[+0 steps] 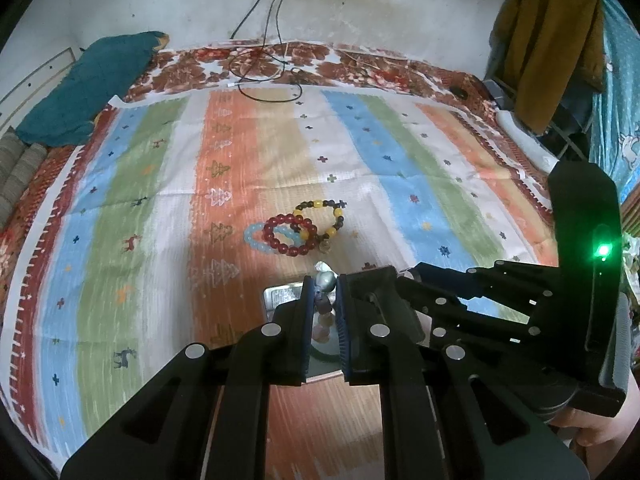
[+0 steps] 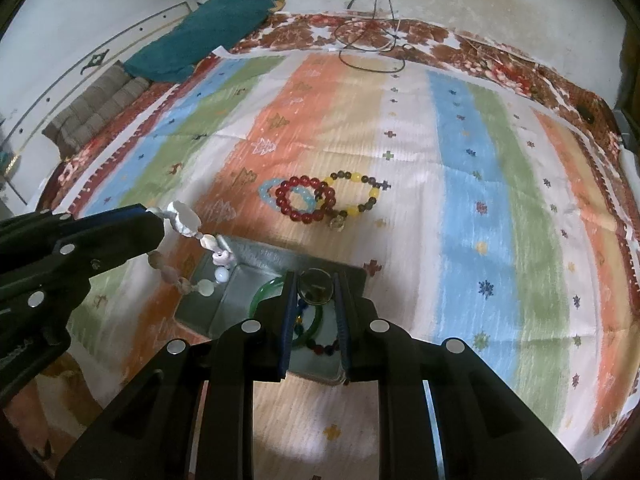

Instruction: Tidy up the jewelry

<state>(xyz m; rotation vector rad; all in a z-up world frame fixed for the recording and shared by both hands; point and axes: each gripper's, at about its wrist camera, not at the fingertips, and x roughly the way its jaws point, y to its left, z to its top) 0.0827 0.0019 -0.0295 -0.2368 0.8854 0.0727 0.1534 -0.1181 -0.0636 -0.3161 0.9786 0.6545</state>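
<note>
My left gripper (image 1: 325, 288) is shut on a pale stone bead bracelet (image 2: 188, 224), which hangs over the left end of a metal tray (image 2: 256, 256); the gripper also shows in the right wrist view (image 2: 154, 216). My right gripper (image 2: 316, 286) is shut on a dark round ring-like piece (image 2: 317, 287) above the tray. In the tray lie a green bangle (image 2: 266, 292) and a multicoloured bead bracelet (image 2: 320, 348). On the cloth beyond lie a red bead bracelet (image 2: 306, 200), a light blue one (image 2: 267, 196) and a yellow-and-dark one (image 2: 360, 196), overlapping.
A striped cloth (image 2: 460, 200) covers the bed. A teal pillow (image 2: 200, 40) lies at the far left. Black cables (image 1: 264, 76) trail from the wall onto the far edge. Clothes hang on a rack (image 1: 552, 52) at the far right.
</note>
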